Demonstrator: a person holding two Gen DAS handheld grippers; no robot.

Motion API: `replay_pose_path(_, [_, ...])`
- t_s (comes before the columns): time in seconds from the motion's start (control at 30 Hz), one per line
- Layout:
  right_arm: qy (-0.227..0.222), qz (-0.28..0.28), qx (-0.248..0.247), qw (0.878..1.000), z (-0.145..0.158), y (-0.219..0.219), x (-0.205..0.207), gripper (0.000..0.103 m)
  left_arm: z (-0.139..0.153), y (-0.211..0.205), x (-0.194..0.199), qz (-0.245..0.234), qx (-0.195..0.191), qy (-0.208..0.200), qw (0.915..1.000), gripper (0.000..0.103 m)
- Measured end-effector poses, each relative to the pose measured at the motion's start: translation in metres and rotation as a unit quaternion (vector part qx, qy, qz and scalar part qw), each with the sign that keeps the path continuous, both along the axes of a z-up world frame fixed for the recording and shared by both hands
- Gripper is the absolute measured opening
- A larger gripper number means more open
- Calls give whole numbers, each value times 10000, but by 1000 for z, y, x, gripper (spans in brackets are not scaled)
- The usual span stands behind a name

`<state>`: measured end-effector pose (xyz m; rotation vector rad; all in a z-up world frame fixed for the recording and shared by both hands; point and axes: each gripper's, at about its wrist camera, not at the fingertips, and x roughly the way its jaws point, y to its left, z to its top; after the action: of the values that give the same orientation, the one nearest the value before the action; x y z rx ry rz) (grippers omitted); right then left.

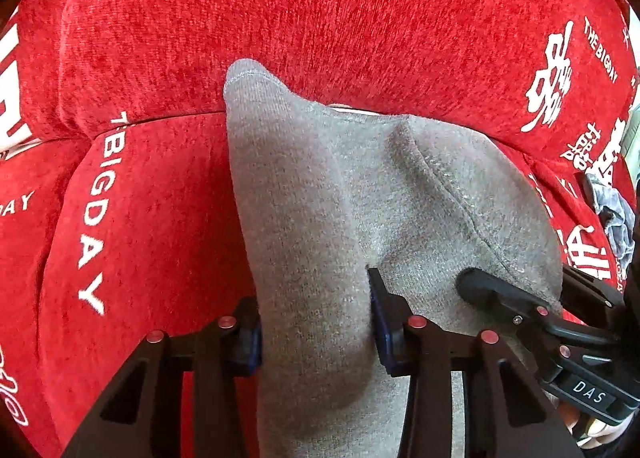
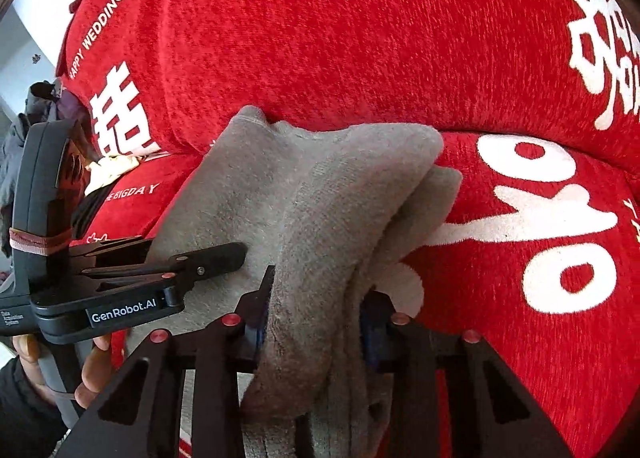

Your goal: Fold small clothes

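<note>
A grey knit garment [image 1: 340, 198] hangs bunched over the red sofa seat, lifted between both grippers. In the left wrist view my left gripper [image 1: 316, 314] is shut on a thick fold of it, the cloth filling the gap between the blue pads. To the right, one of the right gripper's fingers [image 1: 484, 288] lies over the same cloth. In the right wrist view my right gripper [image 2: 316, 318] is shut on several gathered layers of the grey garment [image 2: 320, 186]. One of the left gripper's fingers [image 2: 216, 256] presses the cloth at the left, with a hand [image 2: 92, 374] on its handle.
A red sofa cover [image 1: 320, 18] with white lettering spreads over the seat and backrest. A heap of dark and grey clothes [image 1: 616, 218] lies at the seat's end, also seen as a dark heap [image 2: 40, 110]. A pale yellow cloth [image 2: 112, 170] lies beside it.
</note>
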<state>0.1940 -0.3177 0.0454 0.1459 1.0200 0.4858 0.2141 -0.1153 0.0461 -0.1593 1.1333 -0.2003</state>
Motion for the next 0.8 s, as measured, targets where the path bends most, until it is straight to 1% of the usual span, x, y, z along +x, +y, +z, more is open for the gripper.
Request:
replay_pose_path(0.13, [-69, -27, 51, 10000, 10, 3, -14, 37, 14, 8, -15, 1, -37, -91, 10000, 43])
replay_pose_path(0.17, [-104, -23, 61, 9999, 14, 4, -20, 37, 15, 2, -15, -4, -39, -106, 9999, 43])
replay_pose_path(0.43, [-256, 42, 5, 9997, 37, 17, -65, 37, 35, 13, -56, -43, -61, -231, 9997, 43])
replay_pose_path(0.8, [-309, 77, -22, 9995, 48, 43, -135, 37, 40, 33, -127, -65, -32, -330, 9994, 43])
